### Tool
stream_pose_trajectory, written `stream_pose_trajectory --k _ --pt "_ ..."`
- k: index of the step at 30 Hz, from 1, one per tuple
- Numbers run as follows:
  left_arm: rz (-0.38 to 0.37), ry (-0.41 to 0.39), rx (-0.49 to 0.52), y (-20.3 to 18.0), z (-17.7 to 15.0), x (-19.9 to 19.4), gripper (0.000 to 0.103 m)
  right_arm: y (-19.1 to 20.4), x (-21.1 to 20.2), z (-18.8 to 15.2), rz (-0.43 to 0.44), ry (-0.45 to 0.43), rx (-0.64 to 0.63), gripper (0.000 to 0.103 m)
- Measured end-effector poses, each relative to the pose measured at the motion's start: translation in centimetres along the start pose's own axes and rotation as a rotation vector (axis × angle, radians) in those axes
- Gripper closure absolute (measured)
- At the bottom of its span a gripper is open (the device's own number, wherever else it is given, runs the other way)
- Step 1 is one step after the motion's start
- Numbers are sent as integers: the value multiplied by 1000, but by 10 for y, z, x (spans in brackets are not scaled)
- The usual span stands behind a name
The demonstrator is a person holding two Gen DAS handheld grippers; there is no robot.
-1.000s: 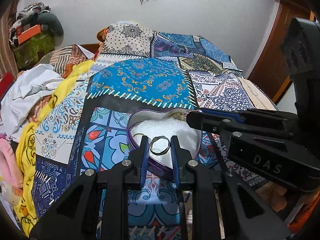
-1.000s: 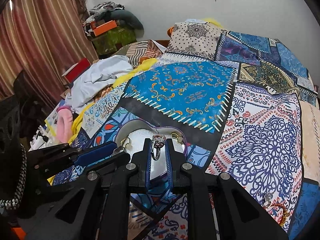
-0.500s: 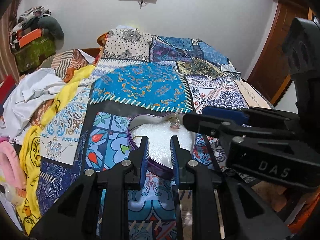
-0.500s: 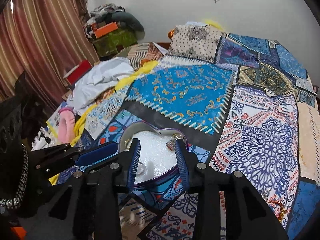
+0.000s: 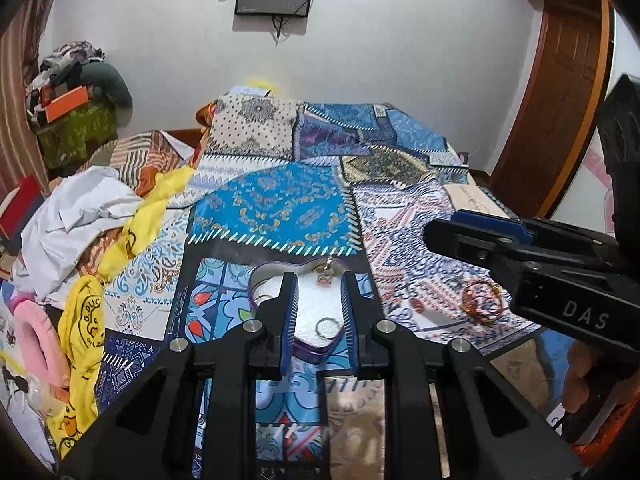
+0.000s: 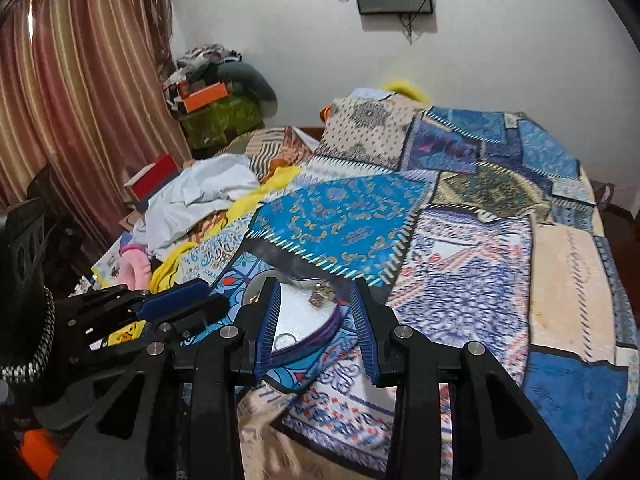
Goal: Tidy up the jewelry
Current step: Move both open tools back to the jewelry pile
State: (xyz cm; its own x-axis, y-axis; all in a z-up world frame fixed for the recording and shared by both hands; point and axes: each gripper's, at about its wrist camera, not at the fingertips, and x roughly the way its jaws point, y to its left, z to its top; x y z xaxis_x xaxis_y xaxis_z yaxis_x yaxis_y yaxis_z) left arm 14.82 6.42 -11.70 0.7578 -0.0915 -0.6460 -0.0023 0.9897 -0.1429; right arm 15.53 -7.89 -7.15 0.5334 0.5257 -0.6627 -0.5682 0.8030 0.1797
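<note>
Both claws hang above the patchwork bedspread point(image 5: 276, 204) with their jaws apart and nothing between them: the left claw point(image 5: 318, 316) moderately spread, the right claw point(image 6: 316, 324) spread wider. The heart-shaped box point(image 5: 256, 286), purple-rimmed and lined with white padding, lies on the bed straight ahead of both, framed between each pair of fingers. In the left wrist view a plain metal ring point(image 5: 329, 326) rests on the padding near the box's pointed end, at about 12 o'clock from the left claw's tips and just beyond them; a stone-set ring point(image 5: 325, 276) and some gold pieces sit at the far notch of the box, further out along the same 12 o'clock line. The right wrist view shows the same plain ring point(image 6: 285, 339) near its left finger, at roughly 11 o'clock, and the ornate cluster point(image 6: 320, 298) dead ahead. What remains loose, by my reading, is the stack of red and gold bangles point(image 5: 482, 300) lying flat on the bedspread outside the box, at about 2 o'clock from the left claw and directly beneath the right claw's body as seen from the left camera. They fall outside the right wrist view, so their bearing from the right fingertips cannot be told. The right claw looks the nearer one; it would likely need to draw back and dip toward them, taking the flat rings across their rim.
</note>
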Motion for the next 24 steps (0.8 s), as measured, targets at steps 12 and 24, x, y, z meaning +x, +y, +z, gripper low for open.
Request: stream_pose_trajectory --k 12,24 --pt "-37 1 50 -51 5 -7 82 -42 -56 -18 -84 -74 86 70" --pt "-85 73 103 -97 6 27 82 -92 -80 -41 -172 -85 153 70"
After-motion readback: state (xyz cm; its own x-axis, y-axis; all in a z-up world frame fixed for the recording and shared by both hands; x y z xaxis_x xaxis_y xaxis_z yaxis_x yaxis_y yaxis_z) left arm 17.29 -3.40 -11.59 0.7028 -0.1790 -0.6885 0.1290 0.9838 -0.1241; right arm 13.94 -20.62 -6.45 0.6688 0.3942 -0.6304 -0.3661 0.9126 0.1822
